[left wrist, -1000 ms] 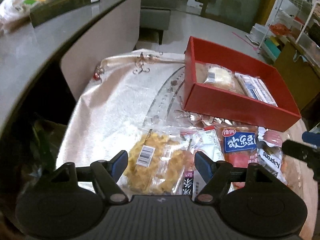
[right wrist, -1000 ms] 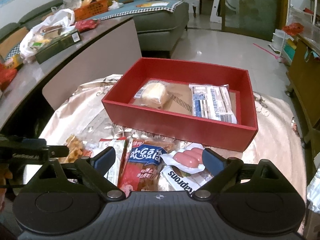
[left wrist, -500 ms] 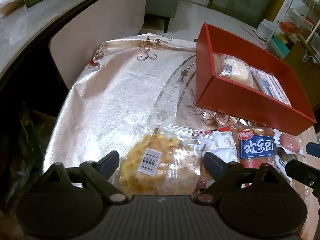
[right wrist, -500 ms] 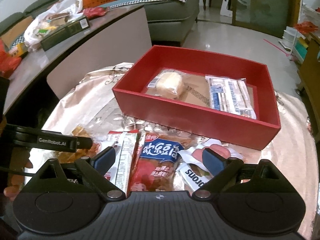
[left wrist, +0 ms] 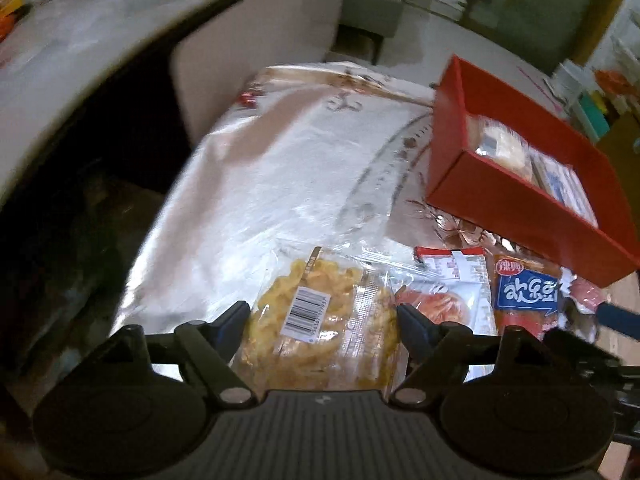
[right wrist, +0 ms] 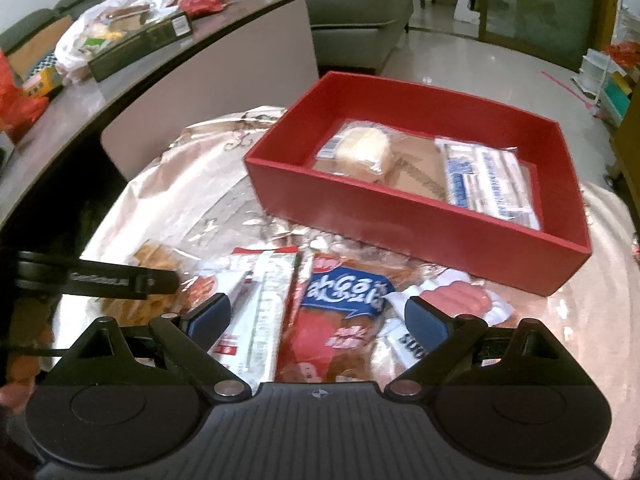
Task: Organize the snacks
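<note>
A clear bag of yellow crisps lies on the shiny tablecloth, between the fingers of my left gripper. Its jaws are closing, the tips stand at the bag's two sides, and the bag shows no squeeze. One left finger shows in the right wrist view over the same bag. My right gripper hangs open over a red packet with a blue label. Beside it lie a white-and-red packet and pink sausages. The red box behind holds a wrapped bun and a white-and-blue packet.
A long grey counter curves along the left, with a dark box and plastic bags on it. A grey sofa stands behind. The tablecloth left of the box is bare. A dark gap drops off at the table's left edge.
My left gripper's jaws spread wide and have narrowed again around the yellow crisp bag, and the view has rolled. My right gripper has shifted a little over the packets, still open.
</note>
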`<state>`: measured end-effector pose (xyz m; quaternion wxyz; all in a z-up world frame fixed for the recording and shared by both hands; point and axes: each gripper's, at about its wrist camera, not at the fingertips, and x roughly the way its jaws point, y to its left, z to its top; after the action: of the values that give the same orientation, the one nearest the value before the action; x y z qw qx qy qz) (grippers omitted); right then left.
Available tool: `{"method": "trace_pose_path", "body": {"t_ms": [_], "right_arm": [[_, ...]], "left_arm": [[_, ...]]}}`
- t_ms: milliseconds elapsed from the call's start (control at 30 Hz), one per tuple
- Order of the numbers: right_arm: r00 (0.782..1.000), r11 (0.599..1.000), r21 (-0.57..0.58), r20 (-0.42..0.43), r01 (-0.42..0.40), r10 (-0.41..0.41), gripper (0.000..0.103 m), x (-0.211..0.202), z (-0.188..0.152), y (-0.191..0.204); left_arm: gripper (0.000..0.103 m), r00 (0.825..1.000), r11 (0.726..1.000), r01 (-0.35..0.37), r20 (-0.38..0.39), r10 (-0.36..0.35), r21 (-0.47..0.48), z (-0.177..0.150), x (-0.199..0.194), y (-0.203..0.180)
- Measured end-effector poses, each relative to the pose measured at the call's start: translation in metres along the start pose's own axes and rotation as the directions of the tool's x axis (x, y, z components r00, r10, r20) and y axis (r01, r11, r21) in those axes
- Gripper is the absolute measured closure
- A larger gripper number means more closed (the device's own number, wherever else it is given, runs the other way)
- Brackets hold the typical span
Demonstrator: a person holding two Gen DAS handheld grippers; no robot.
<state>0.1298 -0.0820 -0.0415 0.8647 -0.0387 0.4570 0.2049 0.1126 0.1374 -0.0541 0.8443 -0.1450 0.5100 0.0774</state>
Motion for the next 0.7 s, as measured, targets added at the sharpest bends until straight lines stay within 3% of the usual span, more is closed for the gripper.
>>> {"method": "trace_pose_path", "body": {"t_ms": [233, 400, 500, 600, 700], "right_arm": [[0.998, 0.999, -0.013, -0.039, -0.043, 0.043, 0.007, 0.014, -0.002, 0.031], [0.998, 0.998, -0.052, -0.064, -0.034, 0.031, 0.008, 0.033, -0.002, 0.066], [0.996, 0.996, -0.09, -0.086, -0.005, -0.003, 0.01, 0.049, -0.004, 0.083], [0.993, 0.989, -0.143, -0.109, 0.023, -0.039, 0.021, 0.066, -0.009, 0.095], [0.992, 0.956, -0.278, -0.062, 0.089, -0.111, 0.022, 0.074, -0.017, 0.11]], "left_arm": [[0.031, 0.996, 0.986, 0.07, 0.059, -0.062, -0.148, -0.023, -0.049, 0.036], [0.031, 0.992, 0.981, 0.075, 0.112, -0.055, -0.179, -0.024, -0.066, 0.044], [0.031, 0.99, 0.976, 0.078, 0.129, -0.052, -0.205, -0.021, -0.068, 0.049], [0.031, 0.989, 0.971, 0.095, 0.133, -0.067, -0.219, -0.019, -0.068, 0.054], [0.031, 0.989, 0.971, 0.113, 0.123, -0.088, -0.21, -0.018, -0.066, 0.052]]}}
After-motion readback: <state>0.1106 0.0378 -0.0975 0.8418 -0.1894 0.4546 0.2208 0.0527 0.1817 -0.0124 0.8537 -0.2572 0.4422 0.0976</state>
